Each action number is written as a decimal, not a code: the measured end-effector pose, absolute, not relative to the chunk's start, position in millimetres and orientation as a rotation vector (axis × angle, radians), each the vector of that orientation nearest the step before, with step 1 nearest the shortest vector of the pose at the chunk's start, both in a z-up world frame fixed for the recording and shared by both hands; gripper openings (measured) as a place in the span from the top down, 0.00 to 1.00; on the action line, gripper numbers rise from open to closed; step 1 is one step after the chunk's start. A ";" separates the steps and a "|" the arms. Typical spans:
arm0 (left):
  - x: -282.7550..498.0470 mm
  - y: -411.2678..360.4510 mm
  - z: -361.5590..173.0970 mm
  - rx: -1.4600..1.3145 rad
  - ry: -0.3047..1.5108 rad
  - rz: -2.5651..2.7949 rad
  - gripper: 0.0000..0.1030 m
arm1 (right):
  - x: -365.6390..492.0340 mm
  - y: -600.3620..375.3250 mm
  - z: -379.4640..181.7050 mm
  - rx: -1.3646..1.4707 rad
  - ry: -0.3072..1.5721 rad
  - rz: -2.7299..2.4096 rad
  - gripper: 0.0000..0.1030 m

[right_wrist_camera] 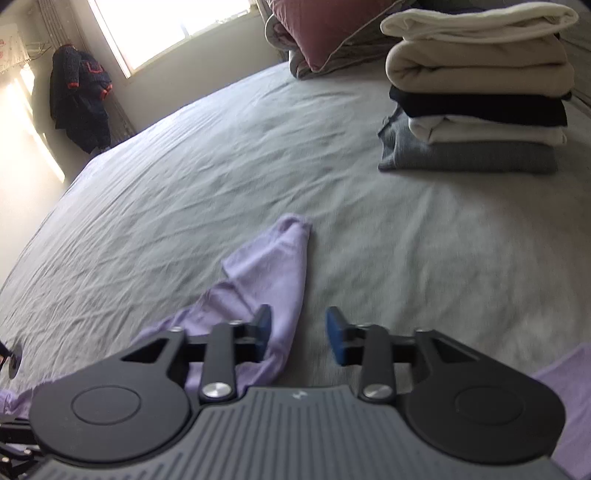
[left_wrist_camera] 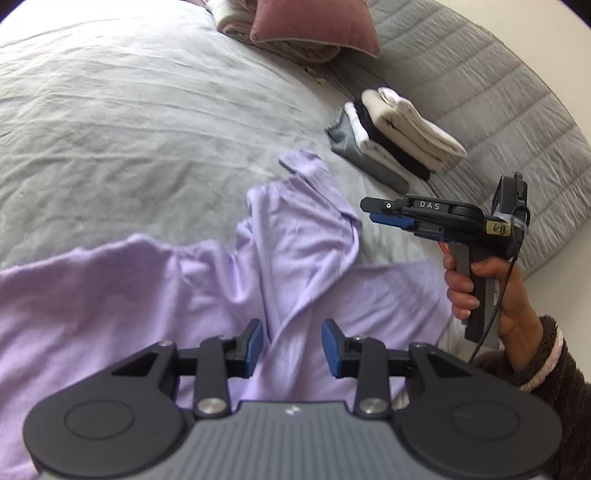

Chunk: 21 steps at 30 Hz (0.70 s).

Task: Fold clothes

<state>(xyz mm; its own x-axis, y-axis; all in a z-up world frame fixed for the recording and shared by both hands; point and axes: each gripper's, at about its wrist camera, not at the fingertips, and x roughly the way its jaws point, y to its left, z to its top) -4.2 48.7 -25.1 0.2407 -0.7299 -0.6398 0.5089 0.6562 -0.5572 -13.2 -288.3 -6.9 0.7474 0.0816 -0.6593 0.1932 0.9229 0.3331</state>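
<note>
A lilac long-sleeved top (left_wrist_camera: 155, 295) lies spread on the grey bed sheet (left_wrist_camera: 129, 122), one sleeve (left_wrist_camera: 314, 206) bent across toward the folded pile. My left gripper (left_wrist_camera: 291, 345) hovers over the top's middle, its blue pads apart, with wrinkled cloth under the gap and nothing pinched. My right gripper (right_wrist_camera: 299, 326) stands open over bare sheet, with the sleeve (right_wrist_camera: 273, 266) lying against its left finger (right_wrist_camera: 264, 325). In the left wrist view the right gripper (left_wrist_camera: 371, 211) is held by a hand (left_wrist_camera: 461, 291) just right of the sleeve.
A stack of folded clothes (right_wrist_camera: 476, 96) in white, beige, black and grey sits on the bed at the back right. A pink pillow (left_wrist_camera: 314, 22) lies on rolled bedding behind it. A grey quilt (left_wrist_camera: 498, 110) covers the right edge. A dark jacket (right_wrist_camera: 79, 99) hangs by the window.
</note>
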 end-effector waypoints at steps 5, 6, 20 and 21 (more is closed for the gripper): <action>9.6 40.4 -27.3 -0.335 1.009 -0.810 0.64 | 16.8 -289.1 -18.3 0.414 0.717 -0.072 0.59; 10.0 35.9 -27.2 -0.327 1.005 -0.821 0.64 | 23.3 -288.9 -21.7 0.418 0.719 -0.074 0.59; -2.4 -5.0 -36.6 -0.119 0.929 -0.905 0.60 | 47.1 -282.3 -22.1 0.396 0.628 -0.085 0.95; -4.4 -6.0 -35.7 -0.101 0.921 -0.910 0.60 | 44.0 -284.1 -14.0 0.403 0.602 -0.081 0.95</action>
<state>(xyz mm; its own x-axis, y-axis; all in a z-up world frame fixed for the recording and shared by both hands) -4.4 -6.0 -35.7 0.2737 -0.7153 -0.6430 0.6344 0.6367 -0.4383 44.0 -284.1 -14.0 0.8234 0.0417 -0.5660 0.1906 0.9191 0.3449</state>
